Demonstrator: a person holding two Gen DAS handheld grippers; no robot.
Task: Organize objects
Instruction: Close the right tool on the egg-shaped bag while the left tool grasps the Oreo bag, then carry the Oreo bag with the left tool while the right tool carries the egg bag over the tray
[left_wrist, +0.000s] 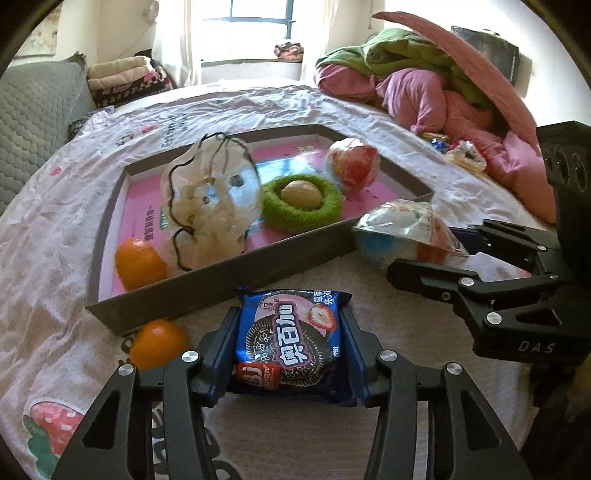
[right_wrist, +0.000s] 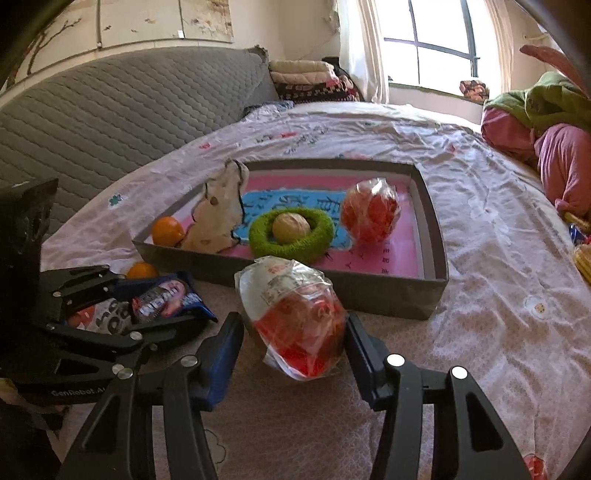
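Jaws of the left gripper (left_wrist: 290, 343) are clamped on a blue cookie packet (left_wrist: 291, 341), both pads against its sides, the packet lying on the bed sheet (left_wrist: 55, 206) just in front of the grey tray (left_wrist: 221, 275); jaws of the right gripper (right_wrist: 295, 338) flank a plastic-wrapped red fruit (right_wrist: 295, 314) on the sheet, the right pad touching the wrap, the left pad apart from it, so the grip is not closed; a loose orange (left_wrist: 159, 343) sits beside the left gripper, near the tray's front corner; inside the tray lie another orange (left_wrist: 140, 264), a crumpled pale bag (left_wrist: 208, 199), a walnut (left_wrist: 301, 194) resting within a green knitted ring (left_wrist: 301, 206), and a second wrapped red fruit (left_wrist: 352, 164); pink and green bedding (left_wrist: 424, 77) is heaped well beyond the tray.
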